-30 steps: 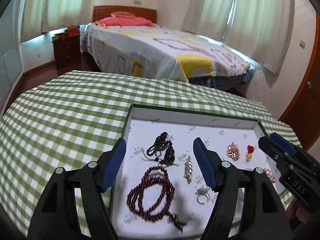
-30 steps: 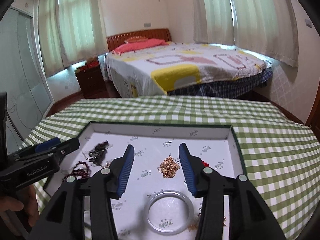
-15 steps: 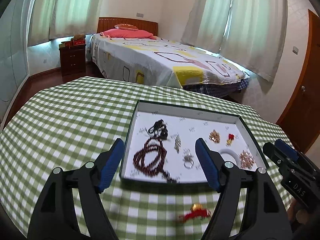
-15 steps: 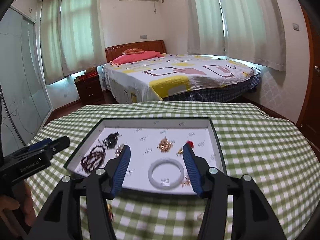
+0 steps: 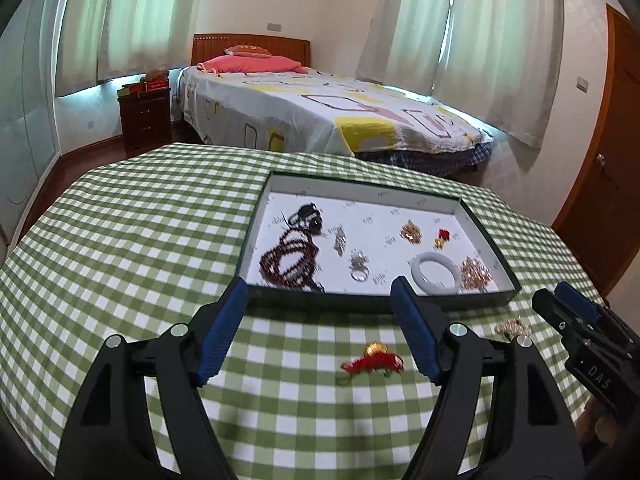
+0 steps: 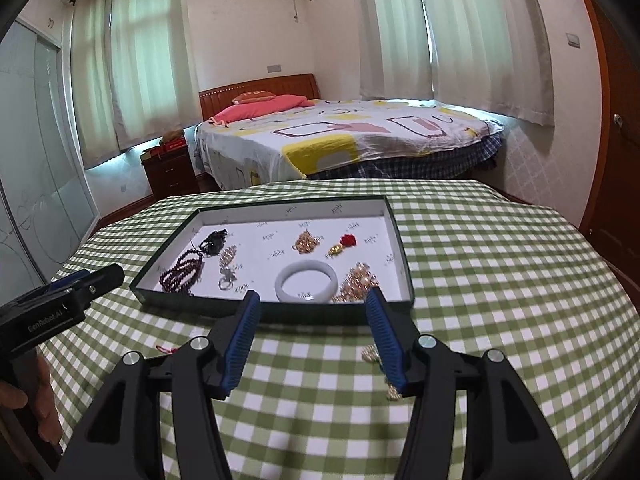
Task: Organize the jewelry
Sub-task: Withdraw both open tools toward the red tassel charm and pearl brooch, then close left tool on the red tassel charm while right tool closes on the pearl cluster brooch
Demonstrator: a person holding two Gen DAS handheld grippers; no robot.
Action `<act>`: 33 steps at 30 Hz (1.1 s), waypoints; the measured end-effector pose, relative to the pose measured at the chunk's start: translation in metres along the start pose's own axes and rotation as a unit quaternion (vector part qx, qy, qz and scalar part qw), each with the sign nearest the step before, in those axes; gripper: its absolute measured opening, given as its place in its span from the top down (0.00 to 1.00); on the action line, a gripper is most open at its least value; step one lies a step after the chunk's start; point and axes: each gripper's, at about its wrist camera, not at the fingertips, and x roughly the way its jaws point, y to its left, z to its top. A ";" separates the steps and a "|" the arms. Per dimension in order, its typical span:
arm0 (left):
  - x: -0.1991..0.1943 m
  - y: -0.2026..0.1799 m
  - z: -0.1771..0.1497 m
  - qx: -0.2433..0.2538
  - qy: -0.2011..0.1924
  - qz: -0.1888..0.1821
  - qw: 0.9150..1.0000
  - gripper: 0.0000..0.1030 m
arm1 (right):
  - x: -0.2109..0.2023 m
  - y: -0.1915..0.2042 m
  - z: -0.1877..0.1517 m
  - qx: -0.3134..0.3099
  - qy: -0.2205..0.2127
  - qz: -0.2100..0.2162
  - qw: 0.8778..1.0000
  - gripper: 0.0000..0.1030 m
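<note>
Jewelry lies mostly in the tray (image 5: 476, 302) on the green-checked tabletop (image 5: 132, 240): dark beads (image 5: 286, 260), a ring (image 5: 359, 274), a white bangle (image 5: 435, 273) and gold chains (image 5: 475, 275). Near the tray's front wall, a red tassel charm (image 5: 374, 362) and a gold piece (image 5: 512, 326) rest on the cloth. Left tongs (image 5: 318, 308) hang wide and empty just before the tray, above the charm; right tongs (image 6: 312, 312) likewise gape, holding nothing

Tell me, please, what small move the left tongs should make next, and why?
Probably lower the open left tongs onto the red charm: it lies on the tablecloth outside the tray, just ahead between the fingers.
</note>
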 end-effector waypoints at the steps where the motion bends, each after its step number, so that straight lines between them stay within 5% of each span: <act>1: 0.000 -0.003 -0.002 0.002 0.002 0.000 1.000 0.30 | -0.002 -0.002 -0.001 0.001 0.000 0.000 1.000 0.47; 14: 0.006 -0.023 -0.018 0.018 0.009 0.008 1.000 0.30 | -0.008 -0.023 -0.017 0.012 0.000 -0.027 1.000 0.45; 33: 0.067 -0.041 -0.043 0.033 0.084 -0.004 0.996 0.30 | 0.025 -0.056 -0.035 0.037 0.042 -0.059 0.997 0.44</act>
